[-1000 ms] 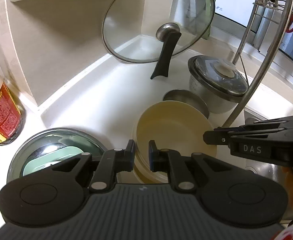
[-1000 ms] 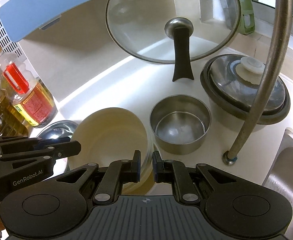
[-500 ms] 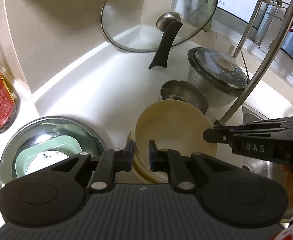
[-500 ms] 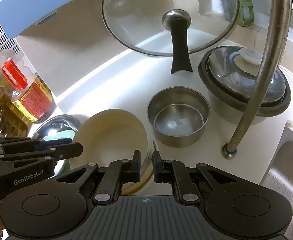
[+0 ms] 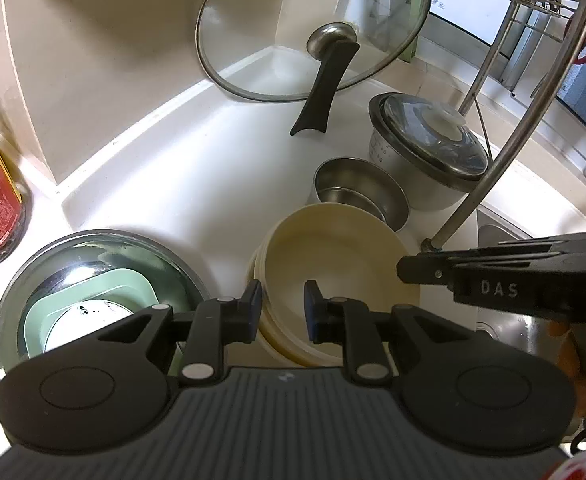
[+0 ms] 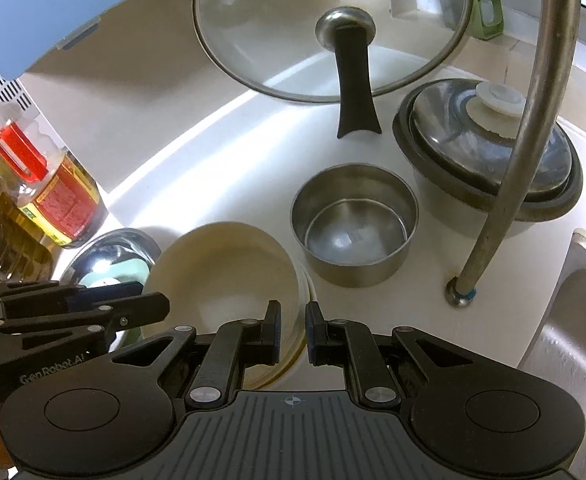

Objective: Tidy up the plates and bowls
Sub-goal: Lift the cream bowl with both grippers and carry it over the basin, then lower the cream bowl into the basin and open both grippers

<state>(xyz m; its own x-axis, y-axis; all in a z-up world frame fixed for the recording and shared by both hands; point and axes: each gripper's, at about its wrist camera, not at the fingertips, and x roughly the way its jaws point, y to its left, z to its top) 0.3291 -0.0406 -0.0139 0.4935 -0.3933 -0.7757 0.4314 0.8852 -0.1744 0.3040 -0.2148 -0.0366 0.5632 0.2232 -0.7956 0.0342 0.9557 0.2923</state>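
A stack of cream bowls (image 5: 333, 256) sits on the white counter, seen also in the right wrist view (image 6: 229, 268). My left gripper (image 5: 281, 300) straddles the stack's near-left rim, jaws slightly apart. My right gripper (image 6: 293, 320) straddles the right rim, jaws slightly apart; it shows in the left wrist view (image 5: 413, 270). A small steel bowl (image 6: 355, 224) stands behind the stack. A large steel bowl (image 5: 25, 288) to the left holds a green square dish (image 5: 93, 300) and a white plate (image 5: 81, 320).
A glass lid with black handle (image 5: 313, 32) leans in the corner. A covered pot (image 6: 489, 160) stands right, by a curved metal pole (image 6: 505, 168). An oil bottle (image 6: 53, 196) stands left. The sink (image 6: 573, 320) is at right.
Both grippers' jaws have opened slightly around the cream bowl stack's rim. The left view has shifted, showing more of the large steel bowl.
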